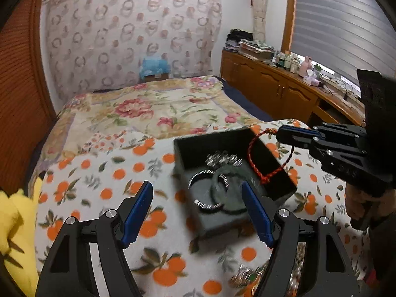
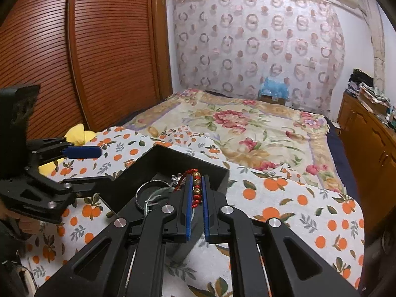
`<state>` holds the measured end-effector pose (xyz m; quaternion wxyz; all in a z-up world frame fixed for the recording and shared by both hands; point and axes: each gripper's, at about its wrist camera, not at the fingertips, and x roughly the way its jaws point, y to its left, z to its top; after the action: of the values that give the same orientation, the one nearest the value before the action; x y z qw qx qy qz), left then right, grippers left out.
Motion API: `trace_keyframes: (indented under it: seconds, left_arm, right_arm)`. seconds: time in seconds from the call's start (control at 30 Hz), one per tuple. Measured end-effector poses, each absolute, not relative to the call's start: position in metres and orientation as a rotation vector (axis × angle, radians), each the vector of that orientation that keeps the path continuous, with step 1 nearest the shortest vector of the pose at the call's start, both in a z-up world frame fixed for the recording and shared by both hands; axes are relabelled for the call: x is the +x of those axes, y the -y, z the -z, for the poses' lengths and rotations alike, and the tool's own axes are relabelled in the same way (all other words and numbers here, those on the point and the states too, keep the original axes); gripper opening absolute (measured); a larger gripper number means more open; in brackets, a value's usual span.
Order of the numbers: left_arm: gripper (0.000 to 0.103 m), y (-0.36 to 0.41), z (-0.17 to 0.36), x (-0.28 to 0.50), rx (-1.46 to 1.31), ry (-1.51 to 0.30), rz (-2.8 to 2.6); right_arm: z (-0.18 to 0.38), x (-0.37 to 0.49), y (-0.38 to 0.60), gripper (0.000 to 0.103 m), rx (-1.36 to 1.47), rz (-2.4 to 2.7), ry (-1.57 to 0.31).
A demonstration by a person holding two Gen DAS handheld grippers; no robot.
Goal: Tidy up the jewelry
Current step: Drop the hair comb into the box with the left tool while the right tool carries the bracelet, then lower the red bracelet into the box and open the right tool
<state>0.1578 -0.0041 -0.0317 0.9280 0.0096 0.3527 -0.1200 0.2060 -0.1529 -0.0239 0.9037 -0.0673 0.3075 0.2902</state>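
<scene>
A black box [image 1: 210,135] stands open on the orange-print cloth. Inside lie a silver bangle [image 1: 198,201], a dark green bangle [image 1: 232,210] and a sparkling silver piece [image 1: 224,159]. My left gripper [image 1: 195,185] is open just in front of the box's near corner, with nothing between its blue pads. My right gripper [image 1: 281,131] comes in from the right, shut on a red braided bracelet [image 1: 252,153] whose loop hangs over the box's right wall. In the right wrist view that bracelet [image 2: 197,188], with gold beads, is pinched between the pads of my right gripper [image 2: 197,177] above the box [image 2: 173,153].
The orange-print cloth [image 1: 111,173] covers a table at the foot of a floral-quilted bed [image 1: 153,104]. More jewellery [image 1: 247,277] lies blurred near the front edge. A yellow cloth [image 1: 14,222] is at the left, a wooden cabinet [image 1: 272,84] at the right.
</scene>
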Motion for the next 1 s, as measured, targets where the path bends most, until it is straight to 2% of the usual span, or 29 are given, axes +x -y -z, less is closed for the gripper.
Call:
trace_keyframes:
  seconds: [0.7, 0.73, 0.77, 0.8, 1.0]
  left_arm:
    - [0.071, -0.013, 0.054, 0.111, 0.004, -0.761, 0.227]
    - [0.071, -0.012, 0.054, 0.109, 0.004, -0.760, 0.227]
    - [0.071, -0.012, 0.053, 0.106, 0.006, -0.758, 0.226]
    - [0.071, -0.012, 0.053, 0.104, 0.009, -0.756, 0.225]
    - [0.071, -0.010, 0.052, 0.089, 0.014, -0.750, 0.223]
  right_arm:
    - [0.023, 0.188, 0.133, 0.009, -0.158, -0.623, -0.673]
    - [0.024, 0.188, 0.134, 0.017, -0.161, -0.612, -0.675]
    - [0.024, 0.187, 0.135, 0.028, -0.163, -0.610, -0.672]
    - [0.023, 0.185, 0.135, 0.032, -0.167, -0.613, -0.664]
    - [0.016, 0.173, 0.143, 0.033, -0.152, -0.590, -0.650]
